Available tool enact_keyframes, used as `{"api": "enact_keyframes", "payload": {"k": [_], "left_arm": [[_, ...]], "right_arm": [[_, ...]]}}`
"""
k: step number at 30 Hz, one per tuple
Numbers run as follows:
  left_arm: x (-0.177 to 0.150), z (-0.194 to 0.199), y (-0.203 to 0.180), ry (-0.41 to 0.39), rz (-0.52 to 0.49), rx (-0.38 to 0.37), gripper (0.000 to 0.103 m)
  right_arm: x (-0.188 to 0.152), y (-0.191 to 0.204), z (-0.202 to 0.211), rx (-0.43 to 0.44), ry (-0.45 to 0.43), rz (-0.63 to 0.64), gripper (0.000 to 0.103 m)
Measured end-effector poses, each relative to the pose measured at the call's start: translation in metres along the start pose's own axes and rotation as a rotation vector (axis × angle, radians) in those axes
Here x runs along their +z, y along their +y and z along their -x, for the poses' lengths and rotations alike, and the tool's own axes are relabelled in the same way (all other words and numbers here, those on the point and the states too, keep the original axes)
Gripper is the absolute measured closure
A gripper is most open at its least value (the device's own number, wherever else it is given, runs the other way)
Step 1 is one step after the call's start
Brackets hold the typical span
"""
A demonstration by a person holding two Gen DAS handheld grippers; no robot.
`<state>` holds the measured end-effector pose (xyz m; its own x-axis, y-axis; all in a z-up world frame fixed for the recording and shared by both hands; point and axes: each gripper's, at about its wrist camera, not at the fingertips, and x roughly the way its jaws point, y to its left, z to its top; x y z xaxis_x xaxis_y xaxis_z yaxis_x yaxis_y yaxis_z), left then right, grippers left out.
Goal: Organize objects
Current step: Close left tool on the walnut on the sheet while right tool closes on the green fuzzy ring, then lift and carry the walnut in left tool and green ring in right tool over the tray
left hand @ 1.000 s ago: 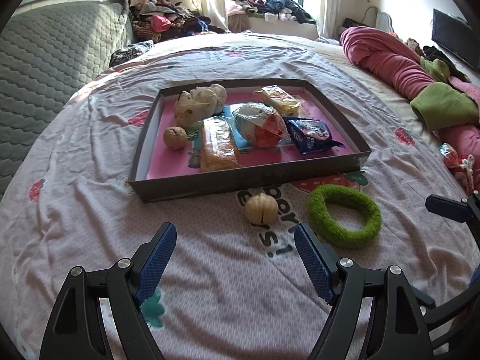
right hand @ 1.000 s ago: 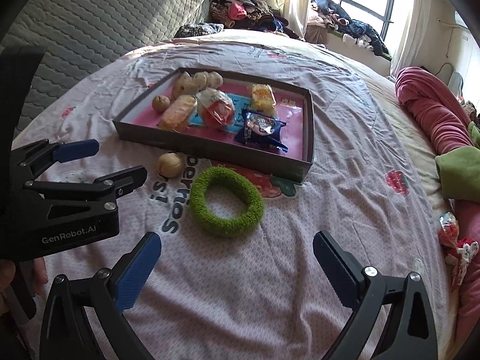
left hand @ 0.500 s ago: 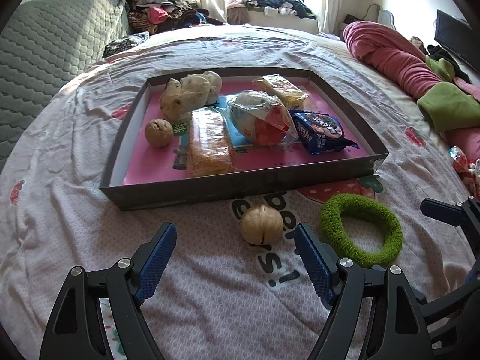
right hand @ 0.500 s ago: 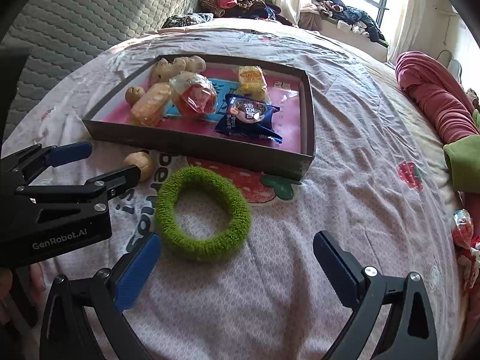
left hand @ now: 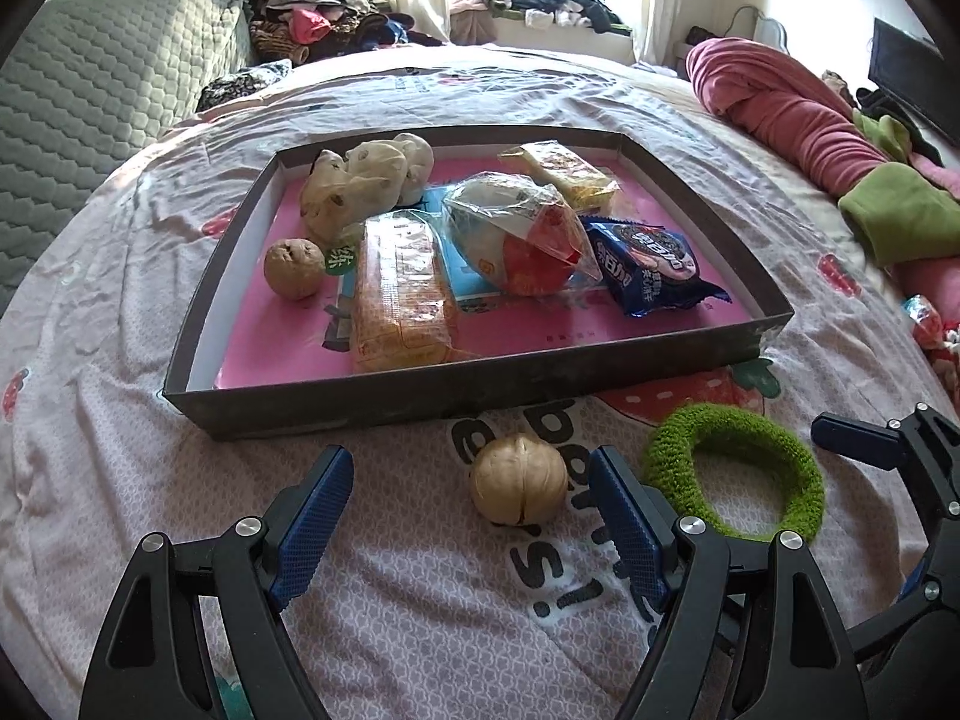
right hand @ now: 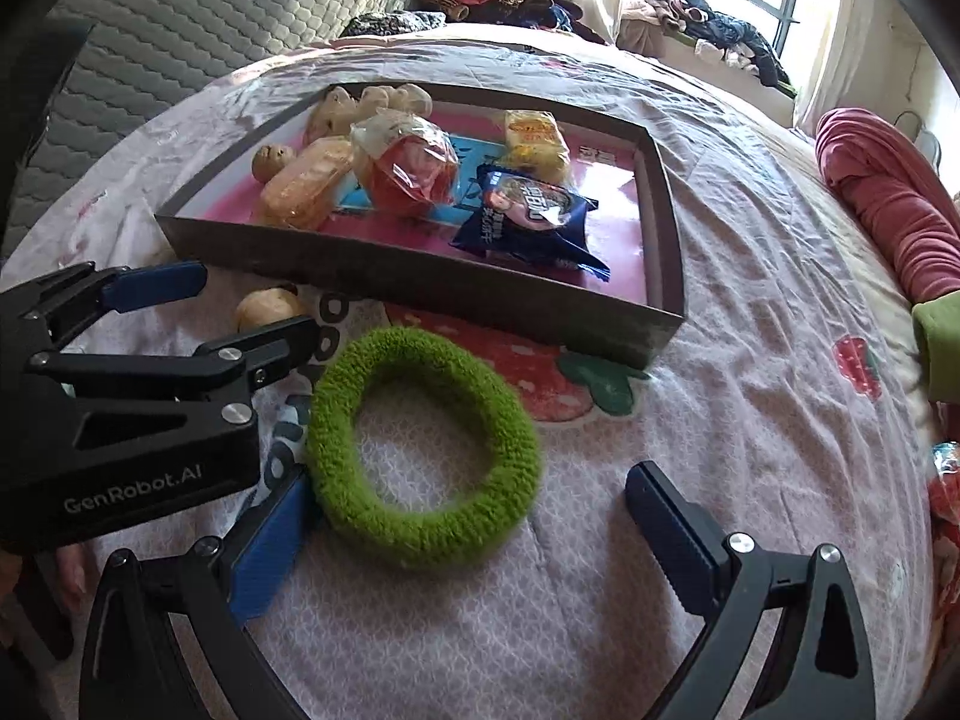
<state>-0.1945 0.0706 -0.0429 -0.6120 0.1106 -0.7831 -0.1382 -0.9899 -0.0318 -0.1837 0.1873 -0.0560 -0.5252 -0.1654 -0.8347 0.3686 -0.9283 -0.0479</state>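
Observation:
A walnut (left hand: 519, 480) lies on the bedsheet between the fingers of my left gripper (left hand: 468, 461), nearer the right finger; the jaws stand open and the pads do not touch it. To its right lies a fuzzy green ring (left hand: 720, 420). My right gripper (right hand: 468, 486) is open and straddles the green ring (right hand: 420, 348), its left pad close to the rim. A dark tray (left hand: 420, 396) with a pink floor lies behind, holding a second walnut (left hand: 294, 267), an orange cracker pack (left hand: 399, 300), a blue cookie pack (left hand: 648, 267) and other wrapped snacks.
A rolled pink blanket (left hand: 780, 102) and a green cloth (left hand: 900, 210) lie along the bed's right side. A grey quilted headboard (left hand: 90, 90) rises at the left. Clothes are piled by the window. A sweet wrapper (left hand: 924, 312) sits near the right edge.
Both grippers have come forward and down toward the bed: the walnut now sits between the left fingers and the green ring between the right ones. Both jaws kept the same width.

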Motion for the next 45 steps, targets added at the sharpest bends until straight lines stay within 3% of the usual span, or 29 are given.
{"api": "enact_keyframes", "payload": {"k": [6, 9, 11, 12, 20, 25, 33, 45], "left_arm": [[-0.001, -0.003, -0.003, 0.014, -0.013, -0.01, 0.041], [-0.001, -0.004, -0.004, 0.021, -0.013, -0.019, 0.052], [-0.002, -0.004, -0.005, 0.026, -0.018, -0.023, 0.066], [-0.003, -0.004, -0.007, 0.026, -0.025, -0.023, 0.069], [-0.006, 0.002, -0.012, 0.025, -0.045, -0.058, 0.069], [-0.008, 0.01, -0.012, 0.016, -0.04, -0.059, 0.069], [-0.016, 0.029, -0.008, -0.001, -0.038, -0.048, 0.069], [-0.017, 0.084, -0.001, -0.059, -0.022, -0.028, 0.069]], "right_arm": [[0.002, -0.001, -0.001, 0.04, 0.0, -0.01, 0.02], [0.003, 0.002, 0.0, 0.05, -0.001, -0.002, 0.035], [0.004, 0.005, 0.002, 0.051, -0.004, 0.004, 0.044], [0.004, 0.005, 0.002, 0.051, -0.003, 0.005, 0.046], [0.002, 0.0, 0.011, 0.083, -0.02, -0.031, 0.068], [-0.005, -0.001, 0.019, 0.114, -0.028, -0.039, 0.074], [-0.012, 0.0, 0.039, 0.148, -0.051, -0.064, 0.076], [-0.01, 0.022, 0.087, 0.128, -0.108, -0.035, 0.076]]}}
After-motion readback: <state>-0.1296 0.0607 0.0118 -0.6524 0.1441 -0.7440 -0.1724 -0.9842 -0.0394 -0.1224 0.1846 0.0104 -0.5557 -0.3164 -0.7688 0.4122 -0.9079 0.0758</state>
